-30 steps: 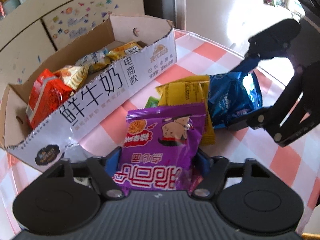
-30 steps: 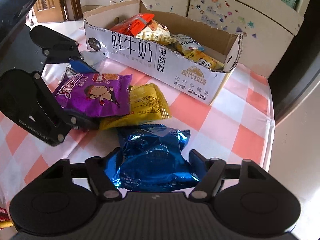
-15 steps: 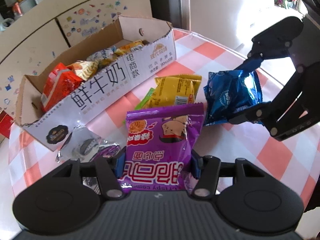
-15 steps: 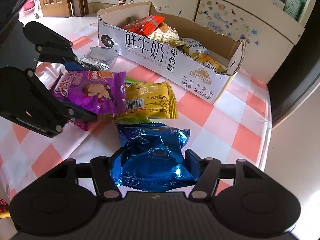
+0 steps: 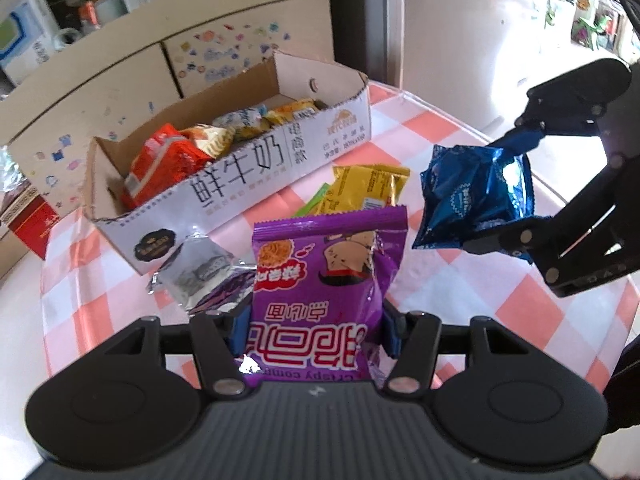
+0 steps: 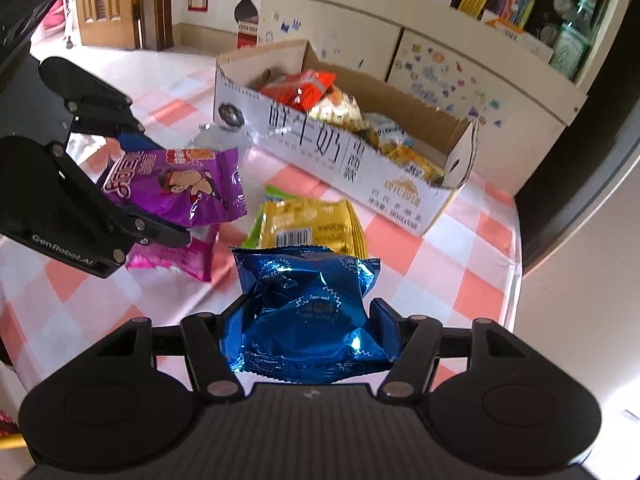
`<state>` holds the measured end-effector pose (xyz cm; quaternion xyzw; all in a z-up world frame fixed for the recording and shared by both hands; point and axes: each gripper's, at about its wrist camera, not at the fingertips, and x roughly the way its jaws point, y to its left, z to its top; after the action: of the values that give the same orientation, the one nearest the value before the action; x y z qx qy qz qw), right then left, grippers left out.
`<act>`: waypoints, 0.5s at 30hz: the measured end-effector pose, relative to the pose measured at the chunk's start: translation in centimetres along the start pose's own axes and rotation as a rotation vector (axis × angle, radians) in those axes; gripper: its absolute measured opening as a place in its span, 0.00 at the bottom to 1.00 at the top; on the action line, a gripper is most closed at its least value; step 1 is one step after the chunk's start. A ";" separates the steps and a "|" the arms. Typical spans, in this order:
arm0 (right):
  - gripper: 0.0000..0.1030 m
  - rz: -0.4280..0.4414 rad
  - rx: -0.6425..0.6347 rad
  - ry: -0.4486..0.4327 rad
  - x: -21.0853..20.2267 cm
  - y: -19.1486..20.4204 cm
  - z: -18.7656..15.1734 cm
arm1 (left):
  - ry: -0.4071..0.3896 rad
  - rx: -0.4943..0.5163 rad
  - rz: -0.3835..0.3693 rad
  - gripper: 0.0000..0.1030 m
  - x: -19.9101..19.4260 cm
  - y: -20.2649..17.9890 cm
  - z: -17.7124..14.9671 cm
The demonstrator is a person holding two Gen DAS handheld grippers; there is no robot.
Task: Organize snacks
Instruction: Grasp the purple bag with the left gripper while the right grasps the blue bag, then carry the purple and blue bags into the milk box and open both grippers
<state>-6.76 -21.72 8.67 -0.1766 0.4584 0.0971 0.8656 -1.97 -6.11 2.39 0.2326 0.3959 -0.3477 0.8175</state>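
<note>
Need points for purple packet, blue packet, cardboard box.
purple packet [image 5: 320, 280], left wrist view, middle of its printed front.
blue packet [image 6: 308, 312], right wrist view, centre of the crinkled foil.
cardboard box [image 6: 320, 148], right wrist view, printed white side wall.

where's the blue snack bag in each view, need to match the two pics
Left wrist view: the blue snack bag is at the right, lifted off the table, pinched in the right gripper.
Right wrist view: the same bag sits bottom centre, between that gripper's own fingers.
Shared landmark: the cardboard box of snacks, upper left of centre in the left view, upper centre in the right view, beyond the bag.
</note>
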 end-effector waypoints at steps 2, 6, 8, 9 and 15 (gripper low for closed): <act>0.68 -0.004 0.009 -0.016 -0.5 0.1 0.1 | -0.009 -0.015 0.008 0.57 -0.6 0.2 -0.2; 0.68 -0.023 0.033 -0.047 -1.3 0.0 0.4 | -0.025 -0.041 0.034 0.57 -1.4 0.9 -0.3; 0.68 -0.033 0.056 -0.061 -1.5 -0.3 0.6 | -0.040 -0.056 0.049 0.57 -1.8 1.4 0.0; 0.68 -0.038 0.069 -0.070 -1.7 -0.6 0.8 | -0.048 -0.065 0.051 0.57 -2.0 1.7 0.1; 0.68 -0.053 0.106 -0.124 -2.3 -1.4 1.8 | -0.088 -0.096 0.081 0.57 -2.8 3.0 0.7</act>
<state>-6.22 -22.33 11.78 -0.1361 0.4036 0.0605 0.9027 -0.63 -3.53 5.37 0.1935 0.3658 -0.3047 0.8578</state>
